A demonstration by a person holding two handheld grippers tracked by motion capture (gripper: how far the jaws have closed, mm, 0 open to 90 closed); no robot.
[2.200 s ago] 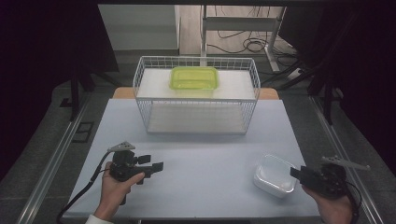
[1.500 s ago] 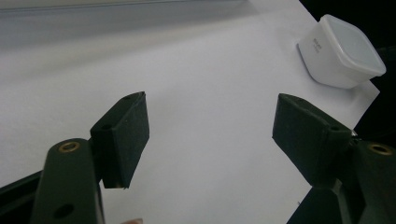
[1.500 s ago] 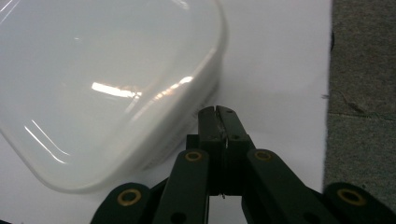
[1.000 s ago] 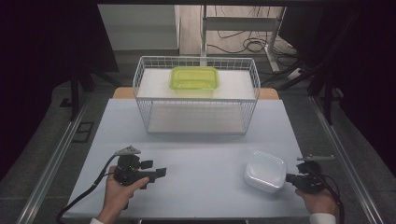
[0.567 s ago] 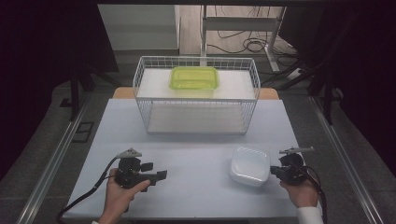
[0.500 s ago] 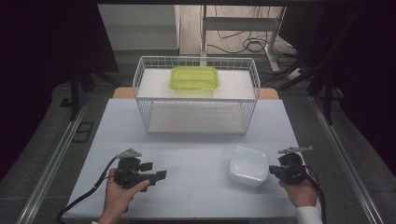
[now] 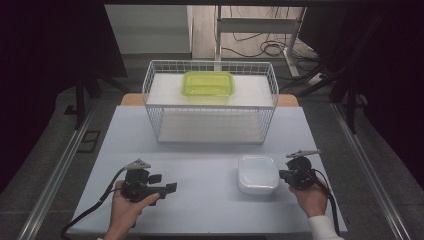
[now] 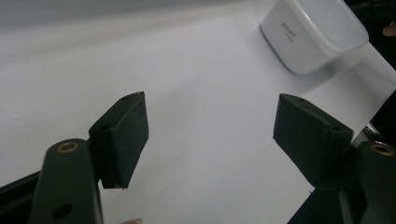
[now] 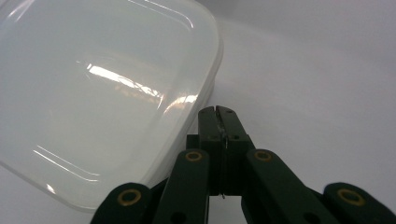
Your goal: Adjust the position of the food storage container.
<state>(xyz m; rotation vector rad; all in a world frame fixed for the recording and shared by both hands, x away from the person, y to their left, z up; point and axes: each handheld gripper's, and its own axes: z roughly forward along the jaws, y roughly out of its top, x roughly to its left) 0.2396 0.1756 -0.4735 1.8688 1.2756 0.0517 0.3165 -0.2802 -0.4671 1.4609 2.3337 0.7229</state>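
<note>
A white plastic container (image 7: 258, 173) lies on the pale table (image 7: 200, 155), right of centre near the front. My right gripper (image 7: 285, 175) is at its right edge, jaws shut with nothing between them. In the right gripper view its tips (image 9: 219, 112) sit against the white container (image 9: 102, 93) at its rounded side. My left gripper (image 7: 171, 187) is held in a hand at the front left, pointing right. Its jaws stand open over bare table (image 8: 210, 130), and the white container (image 8: 313, 32) lies well beyond them.
A white wire basket (image 7: 210, 125) stands at the back middle of the table, with a yellow-green container (image 7: 208, 83) in it. Metal rails run along both sides of the table. Cables trail from both grippers toward the front edge.
The right gripper has moved left across the table, and the white container has slid left along with it. The left gripper has stayed where it was, open.
</note>
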